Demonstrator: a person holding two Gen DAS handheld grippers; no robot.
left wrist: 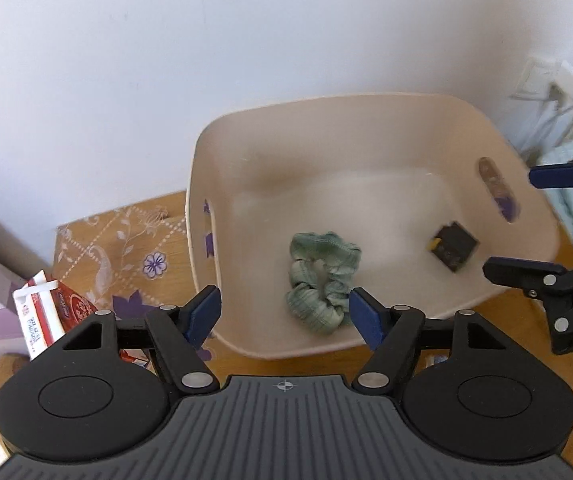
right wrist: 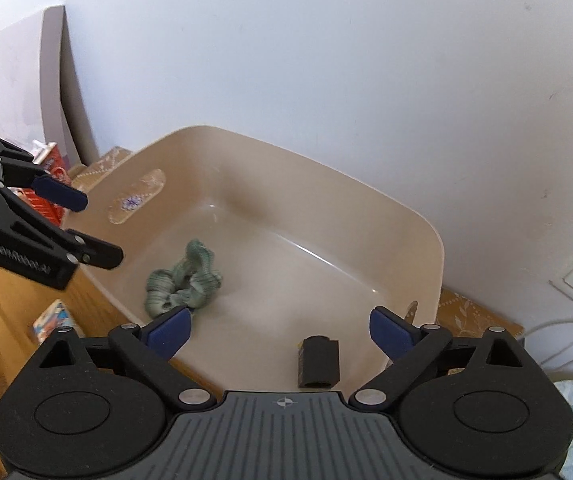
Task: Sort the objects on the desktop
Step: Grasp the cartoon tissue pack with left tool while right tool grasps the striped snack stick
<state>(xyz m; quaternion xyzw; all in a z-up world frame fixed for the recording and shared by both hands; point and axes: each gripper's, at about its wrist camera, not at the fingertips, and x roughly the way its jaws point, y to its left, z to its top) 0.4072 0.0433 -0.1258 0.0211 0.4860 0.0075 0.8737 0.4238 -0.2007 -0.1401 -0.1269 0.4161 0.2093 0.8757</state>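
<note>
**Two items in the beige bin, both hand-held grippers empty**

Two hand-held grippers hang above a beige plastic bin (left wrist: 366,120) that sits on a wooden counter (left wrist: 294,364) against a pale wall. The left hand-held gripper (left wrist: 284,312) has its blue pads spread apart with nothing between them; in its own view the green scrunchie (left wrist: 320,280) lies on the bin floor below and between the pads, touching neither. The right hand-held gripper (right wrist: 280,330) stands wide open and grips nothing; the small black box (right wrist: 318,362) lies on the bin floor beneath it, nearer the right pad.

In the left wrist view the scrunchie sits at about 6 o'clock on the bin floor, near the front wall, and the black box at about 3 o'clock, near the wall with the handle slot. The two are well apart from each other.

Outside the bin, at 9 o'clock in the left wrist view, a patterned cloth (left wrist: 126,248) covers part of the counter, and a red and white carton (left wrist: 46,316) stands beside it. A wall socket (left wrist: 542,76) with white cables shows at 2 o'clock.
</note>
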